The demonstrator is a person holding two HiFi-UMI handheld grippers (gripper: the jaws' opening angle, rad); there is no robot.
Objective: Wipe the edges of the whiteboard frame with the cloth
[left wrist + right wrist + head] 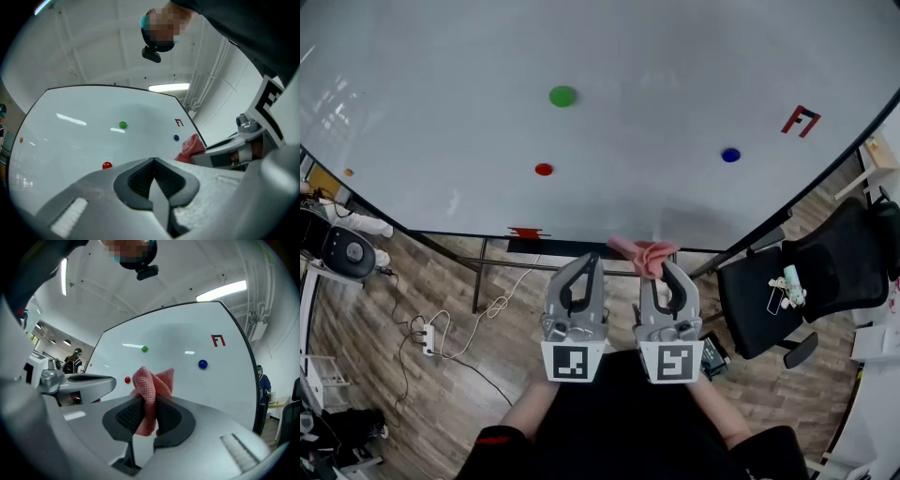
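Whiteboard (628,94) ahead, wood floor (375,328) below. Had pink cloth (645,253) clamped between right gripper (662,272) jaws, bunched end poking out past tips, up by bottom frame edge (487,236), contact hard to tell tbh. Had left gripper (589,262) jaws pressed together on nothing, just beside right one, clear of cloth.

Pink cloth (645,255); white whiteboard (675,75); on it a green dot (562,96), red dot (544,170), blue dot (730,155).

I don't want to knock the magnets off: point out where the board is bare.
Bare: whiteboard between orange dot and green magnet, red magnet; also from those to blue magnet. Tighter at right: blue magnet beside red mark.
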